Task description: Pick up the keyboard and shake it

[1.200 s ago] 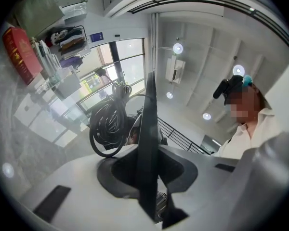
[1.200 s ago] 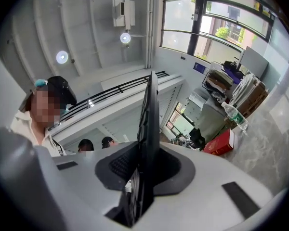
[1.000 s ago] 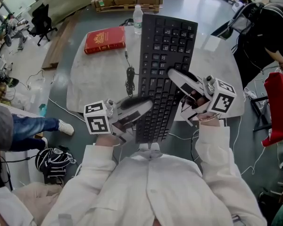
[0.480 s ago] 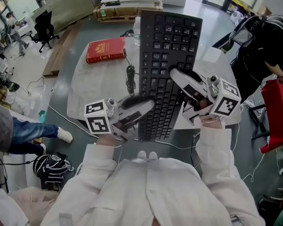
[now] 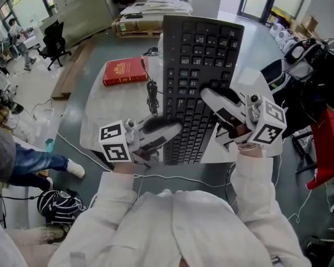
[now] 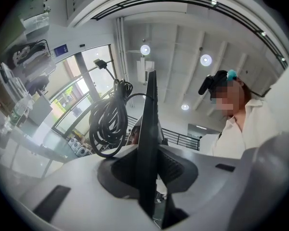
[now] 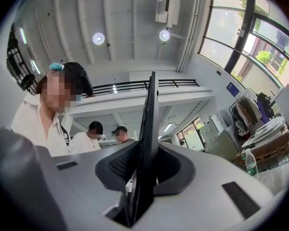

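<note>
Above the pale table (image 5: 100, 113), the black keyboard (image 5: 200, 65) is held clear of the surface, keys facing the head camera and its long axis running away from the person. Both grippers clamp it toward its near end. The left gripper (image 5: 166, 130) bites the left long edge, and the right gripper (image 5: 216, 100) bites the right long edge somewhat farther up. From the left gripper view, the keyboard stands edge-on as a thin dark slab between the two fingers (image 6: 116, 173). Their dark pads press on its two faces, so the jaws stand only as far apart as the board is thick. The right gripper view shows the same grip: the slab is edge-on, with both pads (image 7: 172, 170) tight against it. The keyboard's cable, wound into a black coil (image 6: 106, 124), shows just beside the board's left edge. A red book (image 5: 125, 71) lies on the table to the left of the keyboard.
</note>
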